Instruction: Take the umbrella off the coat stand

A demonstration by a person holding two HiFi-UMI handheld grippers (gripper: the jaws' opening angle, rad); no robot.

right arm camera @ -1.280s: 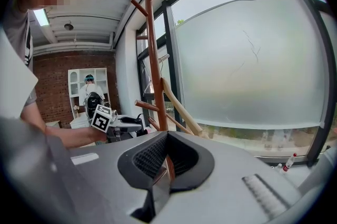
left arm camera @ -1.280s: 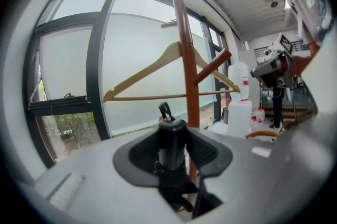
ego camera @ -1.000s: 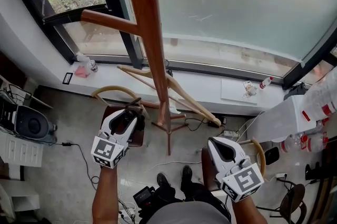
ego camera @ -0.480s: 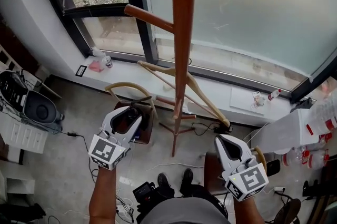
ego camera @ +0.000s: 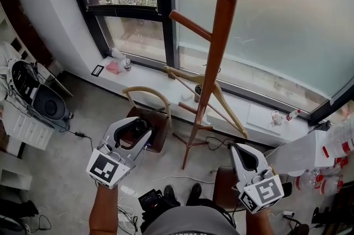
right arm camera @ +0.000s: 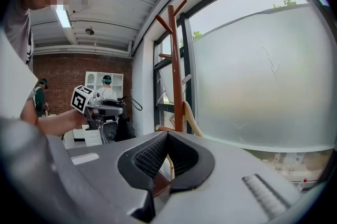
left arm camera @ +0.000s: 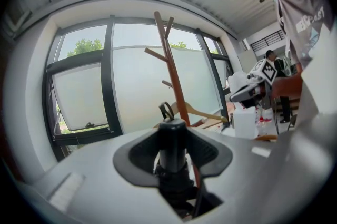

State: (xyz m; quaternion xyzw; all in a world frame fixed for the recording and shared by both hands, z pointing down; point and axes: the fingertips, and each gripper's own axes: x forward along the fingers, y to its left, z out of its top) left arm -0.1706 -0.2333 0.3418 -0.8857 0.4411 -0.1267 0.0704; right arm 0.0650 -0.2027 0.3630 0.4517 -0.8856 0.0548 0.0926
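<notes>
Near the coat stand, the left gripper is clamping the black umbrella while the right gripper is just hovering empty, jaws together.

Workroom or office: brick wall, frosted windows, concrete floor.

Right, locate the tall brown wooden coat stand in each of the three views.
Head view: the tall brown wooden coat stand rises through the centre to the top edge.
Left gripper view: coat stand at upper centre.
Right gripper view: coat stand at centre, left of the glass.
Shared landmark: frosted glass window behind it.
</notes>
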